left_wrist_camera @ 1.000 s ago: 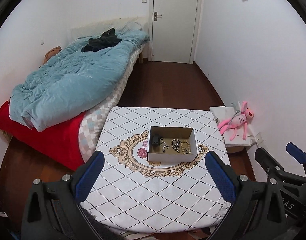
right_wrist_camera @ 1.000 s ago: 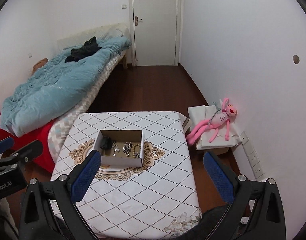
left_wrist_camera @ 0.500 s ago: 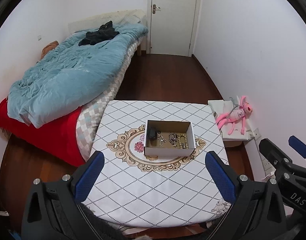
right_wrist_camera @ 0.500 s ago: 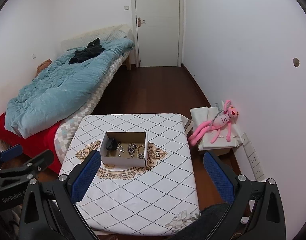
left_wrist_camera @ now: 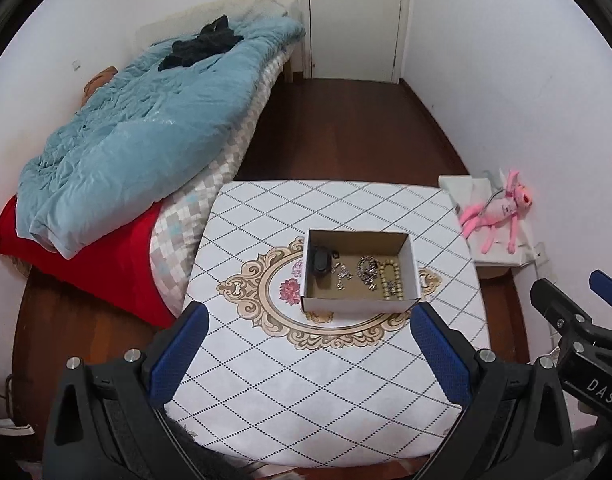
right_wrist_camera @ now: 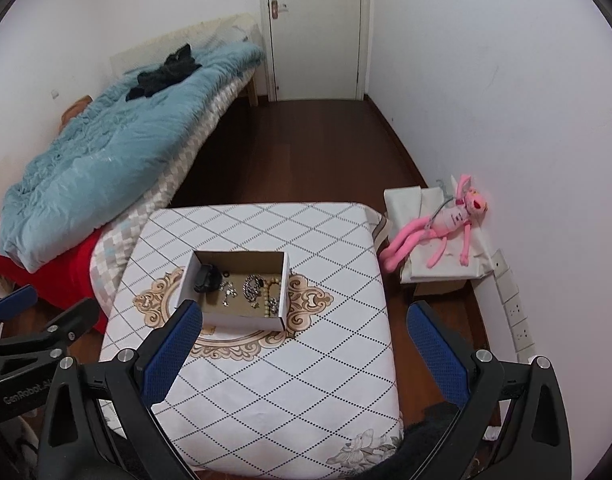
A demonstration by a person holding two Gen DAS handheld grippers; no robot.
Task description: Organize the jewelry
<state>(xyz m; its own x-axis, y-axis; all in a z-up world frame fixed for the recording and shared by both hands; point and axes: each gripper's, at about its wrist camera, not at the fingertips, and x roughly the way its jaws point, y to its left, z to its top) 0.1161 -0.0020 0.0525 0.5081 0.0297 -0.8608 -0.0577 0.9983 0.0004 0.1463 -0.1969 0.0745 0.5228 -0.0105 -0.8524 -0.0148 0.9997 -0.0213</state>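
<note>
A shallow cardboard box (left_wrist_camera: 360,306) (right_wrist_camera: 231,318) stands in the middle of a small table with a diamond-patterned cloth (left_wrist_camera: 306,368) (right_wrist_camera: 289,380). Inside it lie a black item (left_wrist_camera: 321,261) (right_wrist_camera: 205,278), small silver pieces (left_wrist_camera: 342,274), a silver chain (left_wrist_camera: 366,268) (right_wrist_camera: 253,286) and a string of beige beads (left_wrist_camera: 392,278). My left gripper (left_wrist_camera: 310,344) is open and empty, held above the table's near side. My right gripper (right_wrist_camera: 306,344) is open and empty, to the right of the left one.
A bed with a light blue quilt (left_wrist_camera: 137,128) and a red sheet (left_wrist_camera: 101,264) stands to the left of the table. A pink plush toy (right_wrist_camera: 438,232) lies on a white box by the right wall. A closed door (right_wrist_camera: 314,28) is at the far end.
Both grippers have drawn closer to the table and tilted down, so the box sits nearer the middle of each view. Nothing was picked up.
</note>
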